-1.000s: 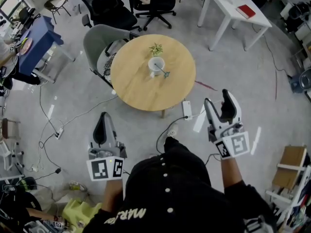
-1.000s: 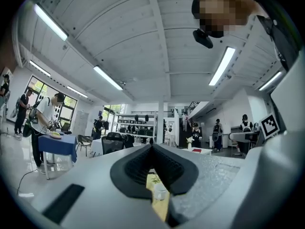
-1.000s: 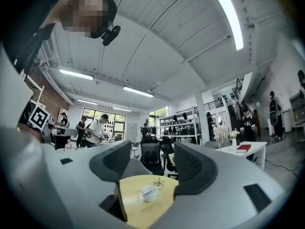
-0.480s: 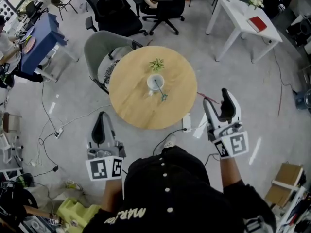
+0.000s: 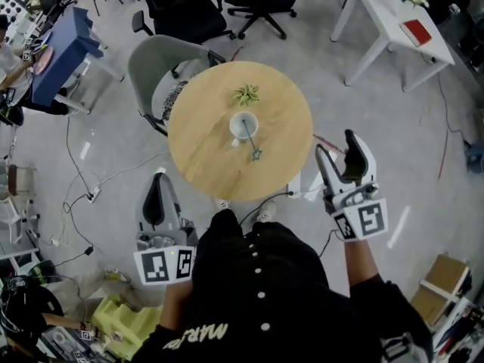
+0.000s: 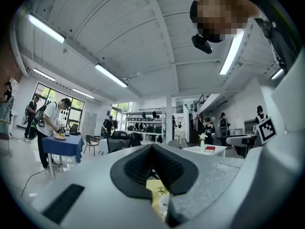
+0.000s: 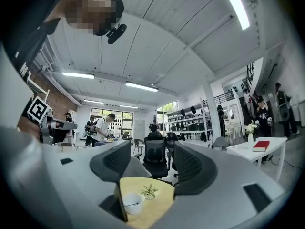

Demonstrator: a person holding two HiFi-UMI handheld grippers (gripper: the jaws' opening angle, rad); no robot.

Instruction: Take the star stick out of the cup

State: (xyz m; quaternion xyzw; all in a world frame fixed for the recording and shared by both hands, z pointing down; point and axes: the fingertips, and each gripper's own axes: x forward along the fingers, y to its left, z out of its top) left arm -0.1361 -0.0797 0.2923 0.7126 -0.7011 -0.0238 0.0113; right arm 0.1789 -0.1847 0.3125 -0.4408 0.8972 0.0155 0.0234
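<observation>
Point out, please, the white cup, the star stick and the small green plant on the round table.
white cup (image 5: 234,126), head view, left part of its rim.
star stick (image 5: 256,155), head view, its star end outside the cup.
small green plant (image 5: 246,94), head view, middle of its leaves.

Thin teal star stick (image 5: 250,140) — lower end sitting hidden inside the white round cup (image 5: 243,125). The left gripper (image 6: 153,149) is masking all but a sliver of that cup in its own view; in the right gripper view the stick is showing only as a faint line.
</observation>
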